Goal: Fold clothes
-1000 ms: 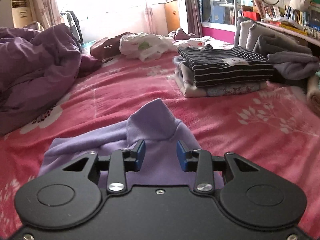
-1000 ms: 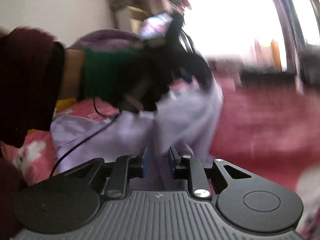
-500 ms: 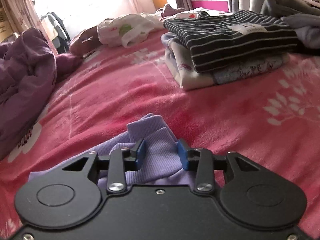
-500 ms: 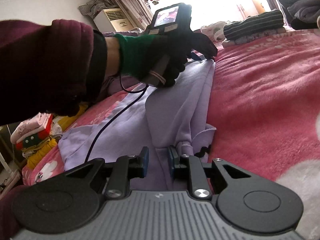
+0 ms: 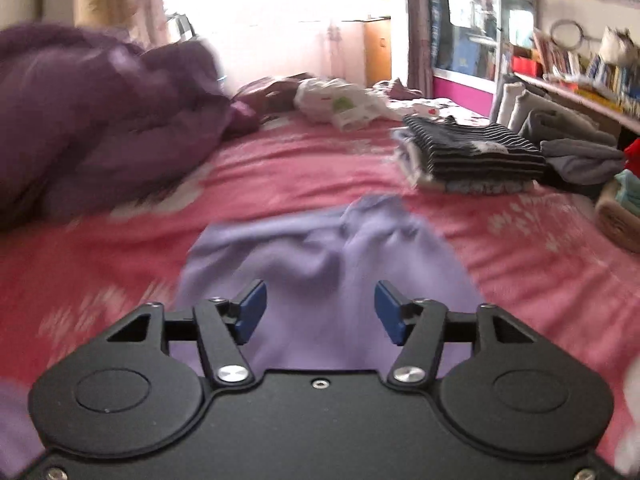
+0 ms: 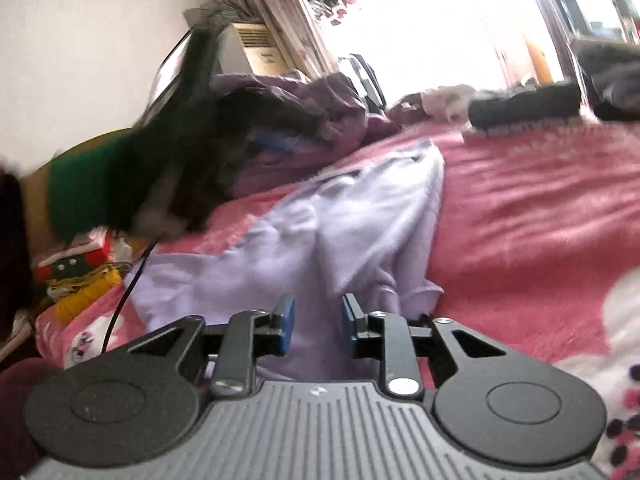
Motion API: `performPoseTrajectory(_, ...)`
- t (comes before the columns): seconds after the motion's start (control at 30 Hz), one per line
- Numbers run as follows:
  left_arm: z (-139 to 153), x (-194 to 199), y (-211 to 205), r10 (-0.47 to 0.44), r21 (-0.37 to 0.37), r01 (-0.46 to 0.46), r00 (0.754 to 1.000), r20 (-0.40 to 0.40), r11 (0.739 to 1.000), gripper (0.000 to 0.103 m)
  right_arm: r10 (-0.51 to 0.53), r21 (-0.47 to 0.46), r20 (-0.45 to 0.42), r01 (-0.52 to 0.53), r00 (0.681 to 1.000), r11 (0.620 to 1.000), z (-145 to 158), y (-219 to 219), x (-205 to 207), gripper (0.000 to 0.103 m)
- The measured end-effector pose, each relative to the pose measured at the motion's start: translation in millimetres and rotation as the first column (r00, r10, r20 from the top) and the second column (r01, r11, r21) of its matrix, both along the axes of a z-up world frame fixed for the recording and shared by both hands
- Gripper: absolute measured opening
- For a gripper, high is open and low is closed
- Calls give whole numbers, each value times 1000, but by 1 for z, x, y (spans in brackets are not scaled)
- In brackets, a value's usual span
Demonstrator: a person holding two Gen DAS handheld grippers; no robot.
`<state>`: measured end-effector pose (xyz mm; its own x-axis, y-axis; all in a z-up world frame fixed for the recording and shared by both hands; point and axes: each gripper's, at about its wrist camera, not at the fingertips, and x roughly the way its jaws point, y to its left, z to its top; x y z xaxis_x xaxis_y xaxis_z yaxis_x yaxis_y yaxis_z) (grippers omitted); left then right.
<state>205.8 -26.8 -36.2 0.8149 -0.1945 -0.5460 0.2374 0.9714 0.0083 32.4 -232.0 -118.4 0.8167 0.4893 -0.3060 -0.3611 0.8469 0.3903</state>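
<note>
Fingers on the left gripper [image 5: 319, 312] are spread wide with nothing between them, just hovering over the lilac garment [image 5: 320, 252], blue pads clear of the cloth on both sides. Over on the right gripper [image 6: 317, 322] the gap is a lot narrower, and a ridge of that same lilac garment [image 6: 340, 236] runs up between the two blue pads. Honestly can't tell from the right wrist view whether the pads are actually pinching it or just sitting either side of it.

The garment itself is lying on the pink floral bedspread [image 5: 520, 256], bunched and wrinkled, toward the near edge of the bed. In the right wrist view it stretches away from the gripper in a long strip with its far tip pointing up the bed, and the bottom hem curls up just right of the fingers.

Also in that view: the person's left hand [image 6: 192, 168], in a dark glove with a green cuff, is up in the air above the left side of the bed, badly motion-blurred, with a black cable [image 6: 128, 292] dangling from it.

Further up the bed there's a folded stack topped by a striped top [image 5: 476, 152] near the right edge, some grey folded stuff [image 5: 576, 156] just beyond it, a crumpled purple duvet [image 5: 100, 120] along the left edge, and a white plastic bag [image 5: 340, 100] at the far end.
</note>
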Motion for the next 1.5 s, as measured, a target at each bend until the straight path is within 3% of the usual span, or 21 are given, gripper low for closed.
performPoseTrajectory(0.13,-11,-52,57,99,-127,-99,995,-12,987,65,55,-17,7,-55,998,998,12,3,-18,29)
performPoseTrajectory(0.23,-24,-87,97,209,-268,-204,978,-8,942,68,101,-21,2,-101,995,995,18,8,-30,33)
performPoseTrajectory(0.33,-41,-111,127,319,-352,-299,948,-3,887,74,152,-55,0,-152,988,987,17,20,-38,38)
performPoseTrajectory(0.47,-59,-120,169,394,-452,-396,913,-103,799,74,174,-161,-16,-174,985,971,8,37,-43,39)
performPoseTrajectory(0.53,-61,-124,185,444,-473,-443,888,-118,761,74,165,-159,-40,-169,985,973,5,37,-38,39)
performPoseTrajectory(0.63,-66,-133,207,490,-547,-493,856,-166,676,74,185,-155,-144,-206,972,966,-5,40,-25,58)
performPoseTrajectory(0.73,-74,-136,224,490,-627,-507,844,-220,592,73,193,-172,-164,-221,967,960,-14,44,-25,60)
performPoseTrajectory(0.93,-92,-131,252,516,-704,-564,794,-321,431,68,202,-183,-157,-229,967,956,-14,44,-28,62)
performPoseTrajectory(1.13,-113,-121,281,515,-764,-574,769,-378,296,61,199,-123,-171,-221,965,967,-12,37,-25,62)
performPoseTrajectory(1.23,-117,-115,293,524,-801,-541,774,-355,257,59,202,-68,-162,-215,966,974,-8,31,-25,62)
performPoseTrajectory(1.5,-118,-88,315,554,-796,-552,755,-350,249,35,213,-37,-177,-223,961,974,-14,27,-20,62)
